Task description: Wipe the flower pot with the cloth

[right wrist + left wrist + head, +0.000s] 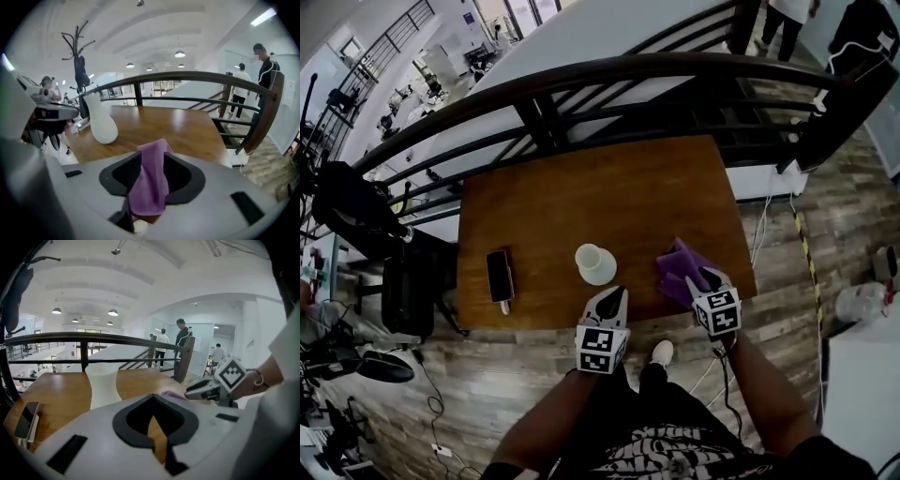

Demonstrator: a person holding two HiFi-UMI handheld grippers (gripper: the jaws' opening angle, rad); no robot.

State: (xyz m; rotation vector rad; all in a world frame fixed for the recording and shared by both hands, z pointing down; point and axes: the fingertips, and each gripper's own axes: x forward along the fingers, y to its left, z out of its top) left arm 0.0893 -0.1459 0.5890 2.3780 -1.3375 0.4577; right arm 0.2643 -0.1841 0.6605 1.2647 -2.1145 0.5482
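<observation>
A white flower pot (595, 264) stands upright near the front edge of the wooden table (609, 187); it also shows in the left gripper view (103, 385) and the right gripper view (101, 124). A purple cloth (678, 265) lies crumpled to its right. My left gripper (617, 295) hovers just in front of the pot, jaws together and empty (152, 411). My right gripper (705, 278) sits over the cloth's near edge. A fold of the cloth (150, 183) rises between its parted jaws (150, 159), and I see no pinch on it.
A black phone (500, 275) lies on the table left of the pot. A dark curved railing (581, 84) runs behind the table. A black chair (408, 281) stands at the table's left, and several people stand far off by the stairs (183, 341).
</observation>
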